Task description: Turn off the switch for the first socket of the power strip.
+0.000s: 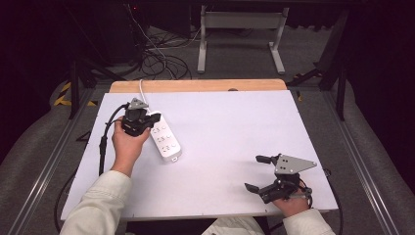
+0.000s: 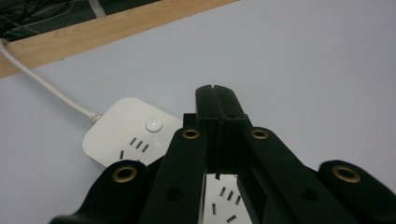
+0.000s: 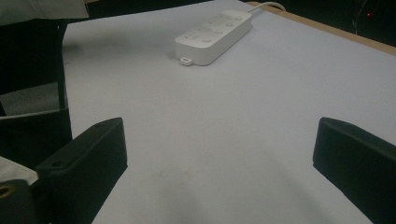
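High view shows your right claw point(image 1: 252, 172) nearest to you, at about 5 o'clock on the desk point(image 1: 230, 127). Its jaws are spread wide with nothing between them, and it lies low near the front edge, probably because it waits and keeps out of the way. In the right gripper view the power strip point(image 3: 214, 35) lies well apart, toward 12 o'clock.

Farther from you, at about 10 o'clock, your left claw point(image 1: 155, 117) is over the far end of the power strip point(image 1: 165, 138). Its jaws are pressed together and pinch nothing. In the left gripper view the closed tips point(image 2: 215, 100) point just beside the round switch button point(image 2: 153, 124), so I judge you closed them to make one narrow point for pushing it. Behind, the white cord point(image 2: 44, 84) runs away over the wooden edge point(image 2: 112, 28), which keeps the strip lying diagonally.
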Demonstrator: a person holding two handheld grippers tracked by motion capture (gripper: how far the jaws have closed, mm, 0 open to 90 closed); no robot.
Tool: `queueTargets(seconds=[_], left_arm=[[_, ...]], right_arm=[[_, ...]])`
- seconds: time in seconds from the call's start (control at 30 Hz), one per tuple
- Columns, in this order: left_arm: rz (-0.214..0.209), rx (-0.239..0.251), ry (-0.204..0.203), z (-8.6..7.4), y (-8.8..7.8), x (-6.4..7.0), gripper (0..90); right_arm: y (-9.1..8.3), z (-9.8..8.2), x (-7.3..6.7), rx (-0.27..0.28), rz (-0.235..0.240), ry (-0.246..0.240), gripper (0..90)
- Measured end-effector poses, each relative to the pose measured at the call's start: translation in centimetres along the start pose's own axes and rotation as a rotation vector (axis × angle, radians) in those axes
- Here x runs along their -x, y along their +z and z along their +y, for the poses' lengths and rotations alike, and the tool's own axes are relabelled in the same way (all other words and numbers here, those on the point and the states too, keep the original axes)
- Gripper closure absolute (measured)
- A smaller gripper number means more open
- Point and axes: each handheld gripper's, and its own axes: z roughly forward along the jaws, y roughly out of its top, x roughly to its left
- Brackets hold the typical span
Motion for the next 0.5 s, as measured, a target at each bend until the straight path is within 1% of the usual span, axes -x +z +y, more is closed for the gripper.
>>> queueTargets(seconds=[0.13, 0.2, 0.23, 0.33, 0.37, 0.47, 0.5], left_arm=[[0.024, -0.003, -0.01, -0.3, 0.8, -0.7, 90.0], [0.041, -0.006, -0.003, -0.4, 1.2, -1.0, 90.0], [0.041, -0.006, -0.006, -0.5, 1.4, -1.1, 90.0], [0.058, -0.007, 0.007, -0.6, 1.9, -1.2, 90.0], [0.061, -0.01, 0.004, -0.7, 2.0, -1.2, 90.0], [0.07, -0.013, 0.021, -0.8, 2.6, -1.3, 90.0], [0.07, -0.013, 0.021, -0.8, 2.6, -1.3, 90.0]], right_arm=[[0.0, 0.0, 0.0, 0.0, 0.002, 0.001, 3.4], [0.0, 0.0, 0.0, 0.001, 0.002, 0.001, 3.4], [0.0, -0.1, 0.0, 0.001, 0.002, 0.002, 3.4], [0.0, -0.1, 0.0, 0.002, 0.003, 0.002, 3.4], [0.0, -0.1, 0.0, 0.003, 0.003, 0.003, 3.4], [0.0, -0.1, 0.1, 0.004, 0.006, 0.004, 3.4], [0.0, -0.1, 0.0, 0.004, 0.007, 0.004, 3.4]])
